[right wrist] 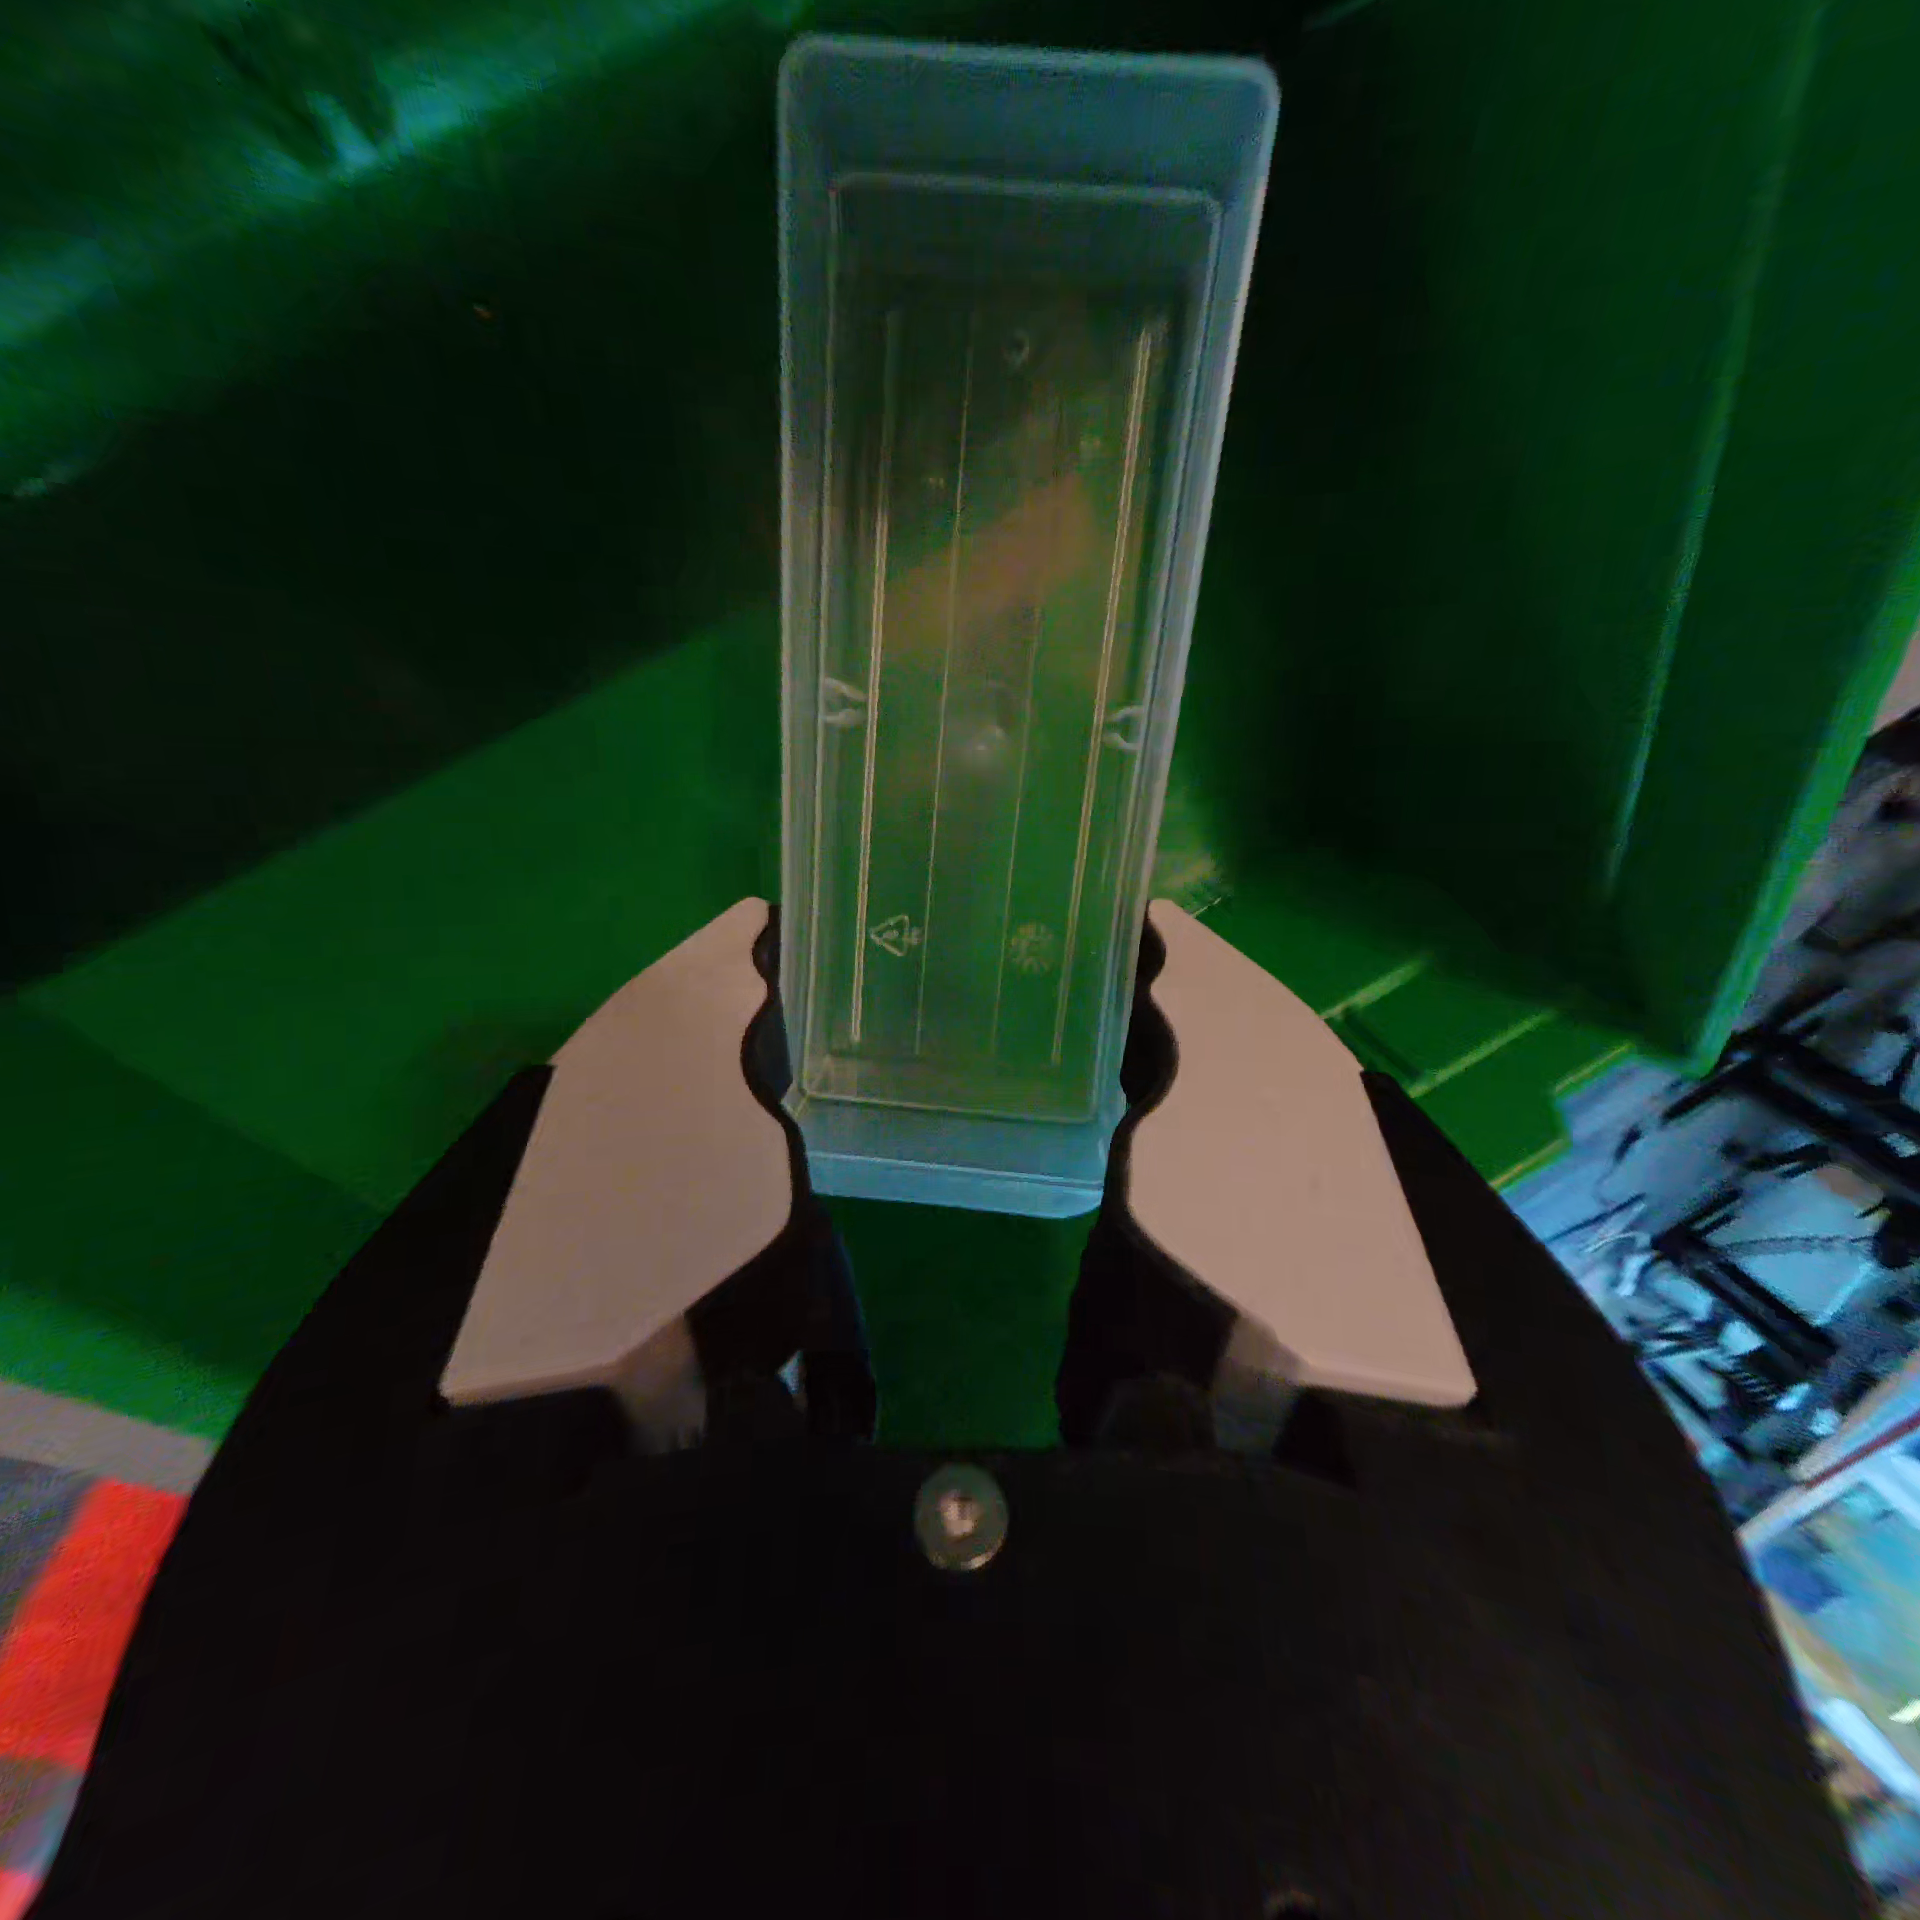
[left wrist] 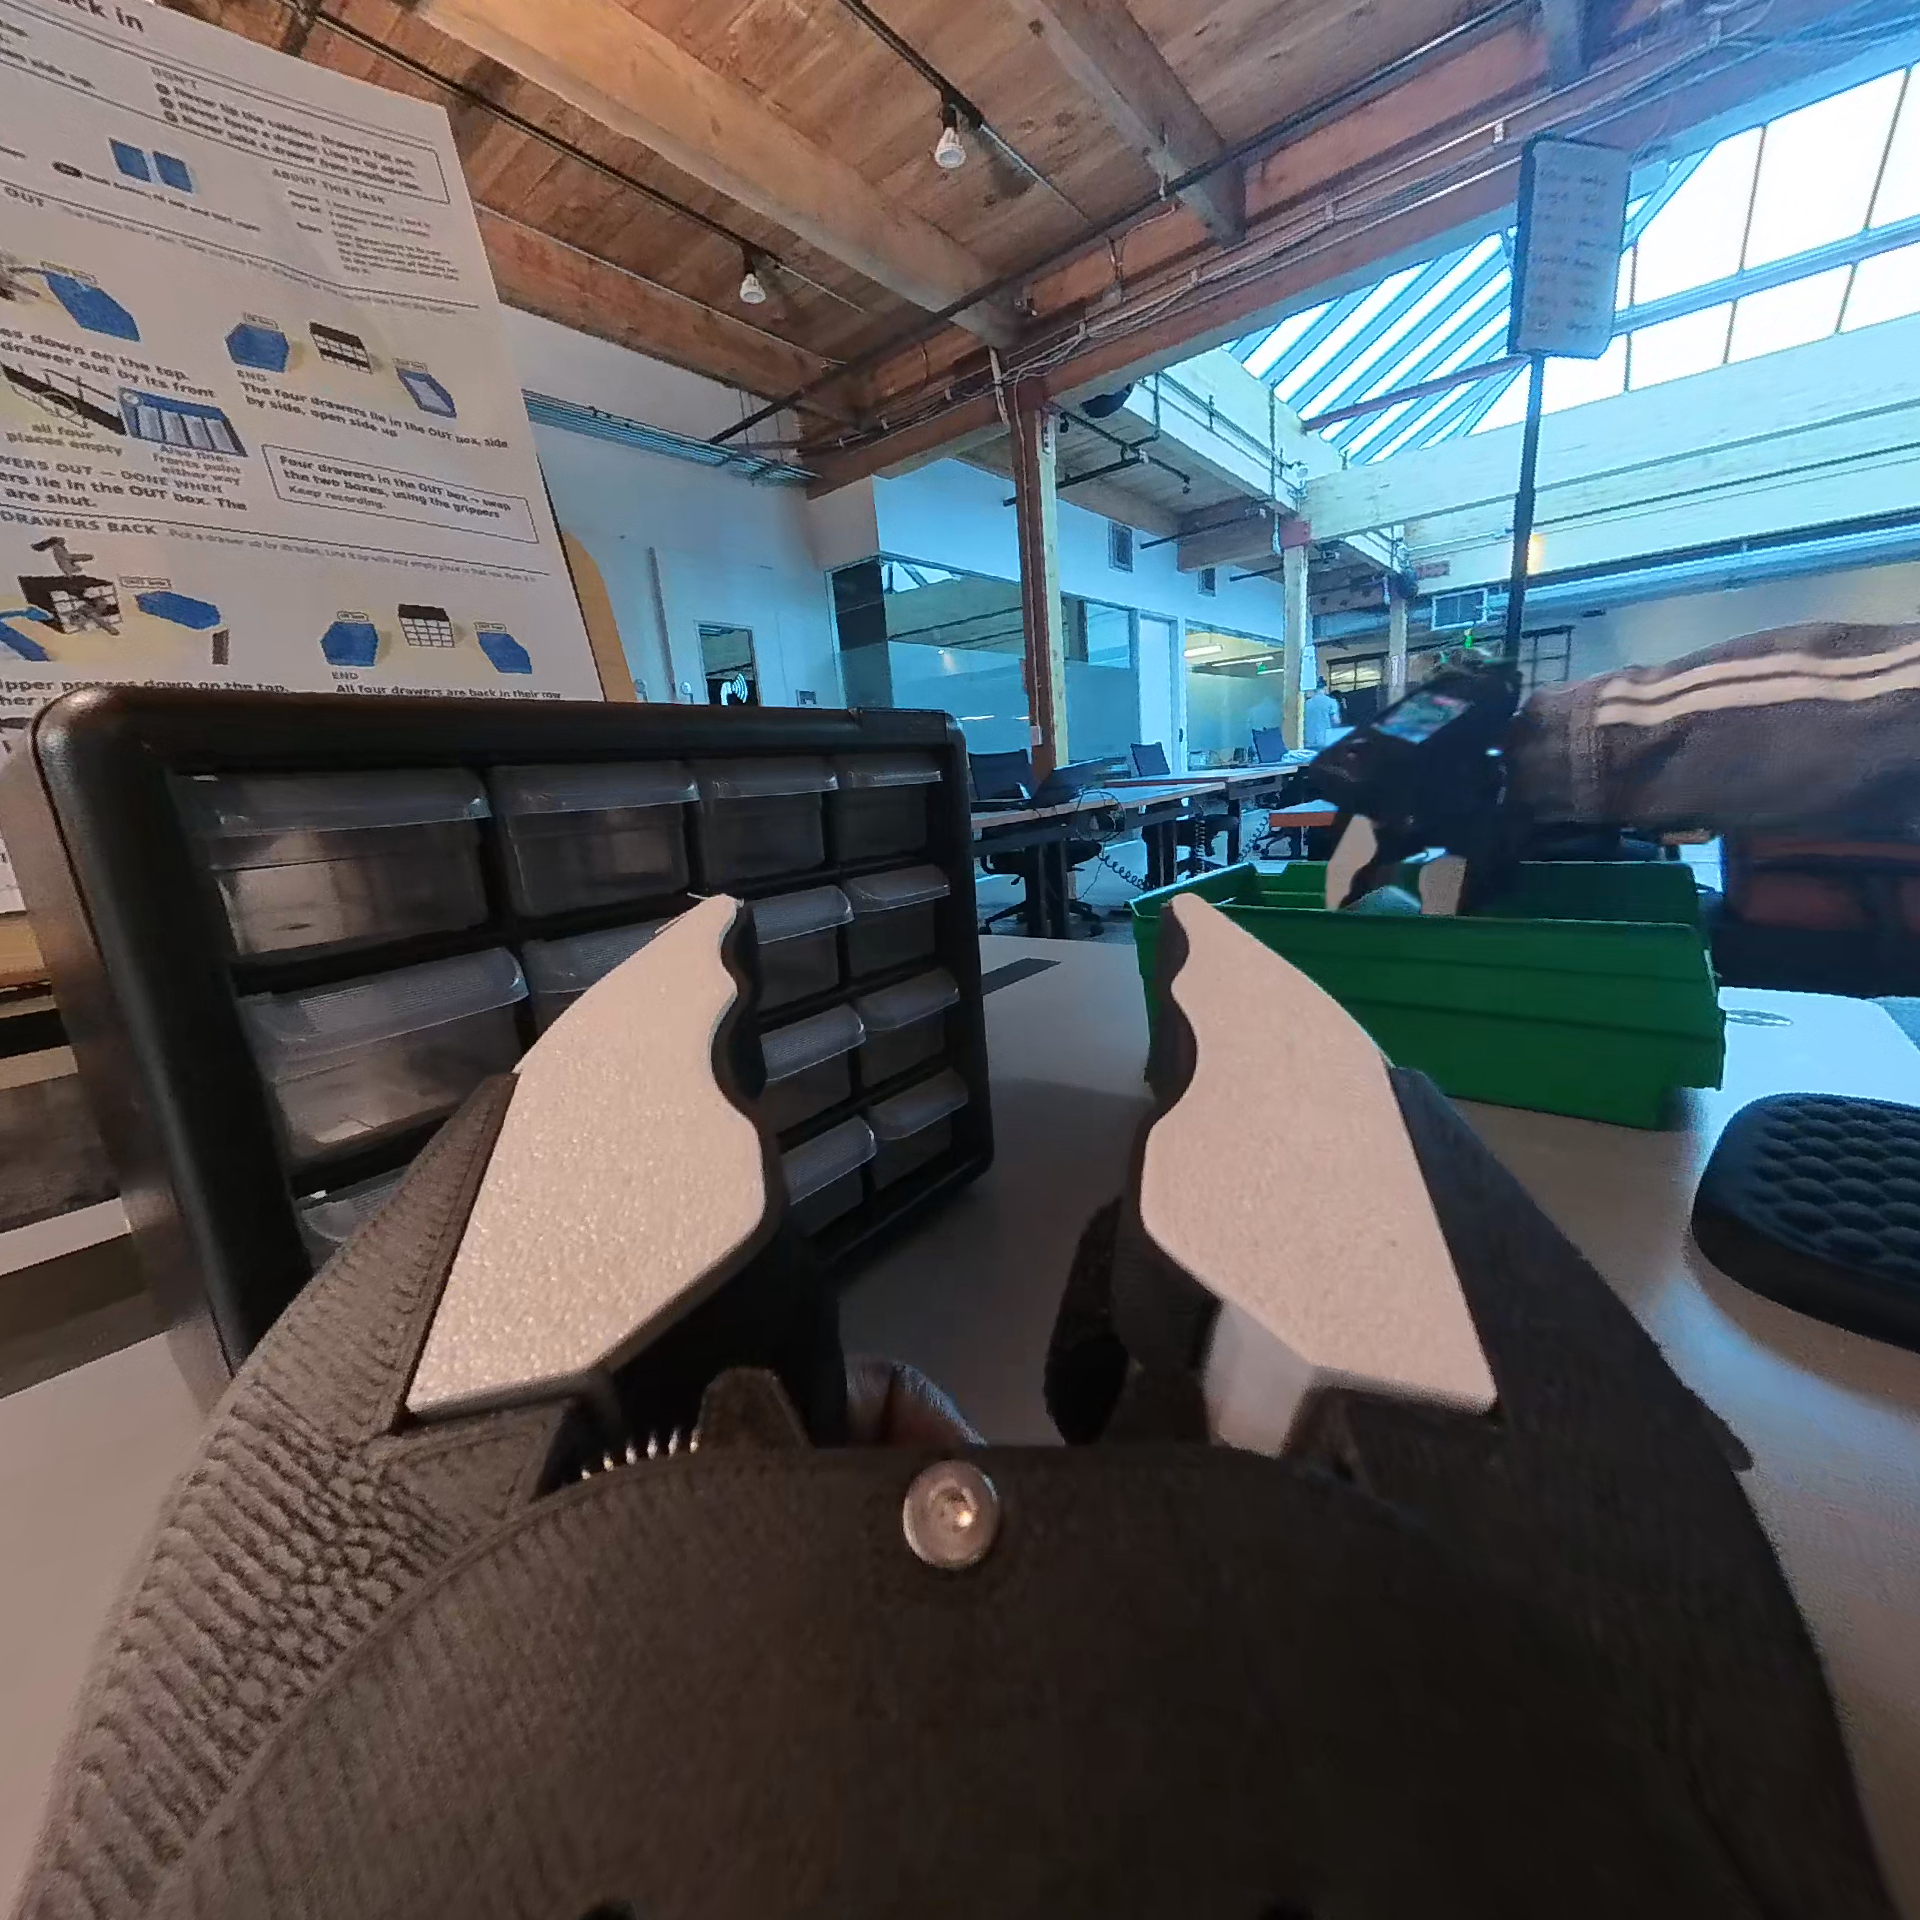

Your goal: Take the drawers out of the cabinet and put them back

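At the bottom of the left wrist view, the left gripper (left wrist: 954, 914) stands wide apart, gripping nothing. Past it, left of centre, sits the black cabinet (left wrist: 499, 935), its clear drawers in place. To the right lies a green bin (left wrist: 1455, 997). The right gripper (right wrist: 951, 1023) clamps the near end of a clear drawer (right wrist: 997, 623), open side up, over the bin's floor (right wrist: 468, 935).

A clear plastic drawer (right wrist: 987, 644), long, narrow and empty, is held open side up by its near end inside a green bin (right wrist: 416, 935). The black cabinet (left wrist: 499, 987) is stood upright on the table left of the bin (left wrist: 1455, 997), with clear drawers (left wrist: 343, 852) seated in its visible slots.
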Demonstrator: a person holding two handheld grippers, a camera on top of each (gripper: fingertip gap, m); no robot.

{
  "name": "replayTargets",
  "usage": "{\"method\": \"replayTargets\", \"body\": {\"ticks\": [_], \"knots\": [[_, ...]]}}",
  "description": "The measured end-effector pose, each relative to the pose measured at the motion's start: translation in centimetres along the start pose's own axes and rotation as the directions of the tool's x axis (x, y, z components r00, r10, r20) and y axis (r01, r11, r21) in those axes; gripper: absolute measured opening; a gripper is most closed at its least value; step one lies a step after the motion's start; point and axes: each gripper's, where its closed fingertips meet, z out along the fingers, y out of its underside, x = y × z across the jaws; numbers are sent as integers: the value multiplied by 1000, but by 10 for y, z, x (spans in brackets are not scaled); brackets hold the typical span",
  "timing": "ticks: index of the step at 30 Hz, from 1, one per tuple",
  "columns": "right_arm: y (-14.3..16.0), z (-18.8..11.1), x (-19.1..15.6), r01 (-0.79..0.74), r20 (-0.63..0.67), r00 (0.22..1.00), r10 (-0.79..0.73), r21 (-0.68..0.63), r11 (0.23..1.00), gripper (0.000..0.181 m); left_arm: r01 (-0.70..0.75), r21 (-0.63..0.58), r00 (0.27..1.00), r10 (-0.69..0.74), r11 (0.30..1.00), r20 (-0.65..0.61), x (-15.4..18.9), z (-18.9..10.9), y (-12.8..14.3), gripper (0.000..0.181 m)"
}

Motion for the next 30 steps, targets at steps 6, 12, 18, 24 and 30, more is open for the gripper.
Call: {"method": "replayTargets", "body": {"ticks": [6, 12, 18, 24, 30], "knots": [[4, 23, 27, 142, -60, 987, -150, -117, 983, 63, -3, -4, 1000, 3, 1000, 7, -2, 0, 0, 72], [4, 38, 51, 265, -152, 941, -302, -221, 939, 64, -4, -8, 1000, 4, 1000, 5, -2, 0, 1, 72], [8, 41, 56, 262, -188, 933, -308, -232, 937, 75, 0, -5, 1000, 0, 1000, 9, -3, 0, 0, 72], [3, 20, 65, 214, -286, 926, -247, -143, 966, 78, -15, -13, 1000, 15, 1000, 15, -4, 0, 2, 72], [-79, -97, 74, 25, -436, 860, 264, 553, 833, 75, -35, -44, 999, 36, 998, 27, -6, 1, 8, 72]]}}
